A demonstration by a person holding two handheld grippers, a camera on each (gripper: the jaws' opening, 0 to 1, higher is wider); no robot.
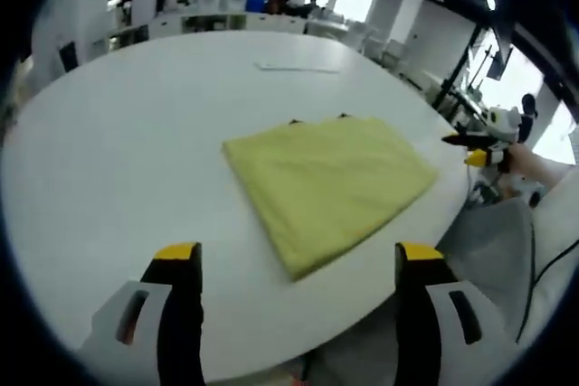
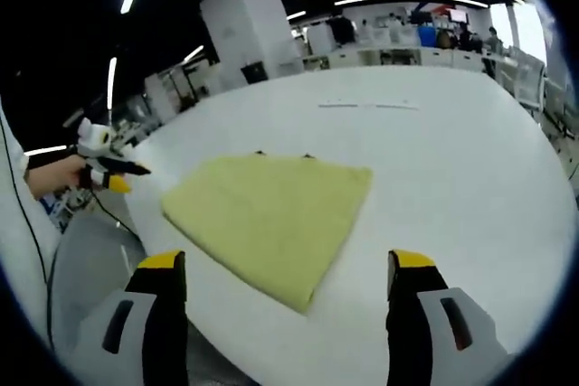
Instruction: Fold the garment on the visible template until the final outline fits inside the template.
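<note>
Both tongs, left (image 1: 298, 264) and right (image 2: 288, 273), gape wide and empty above the folded yellow cloth garment (image 1: 330, 185). On the white round table (image 1: 118, 142) dark template corners barely peek out, so a careless tug would likely push its outline past them.

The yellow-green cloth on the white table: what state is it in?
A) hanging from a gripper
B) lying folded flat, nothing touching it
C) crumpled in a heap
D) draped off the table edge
B: the yellow-green folded cloth lies flat on the white table, with both grippers open and clear of it.
</note>
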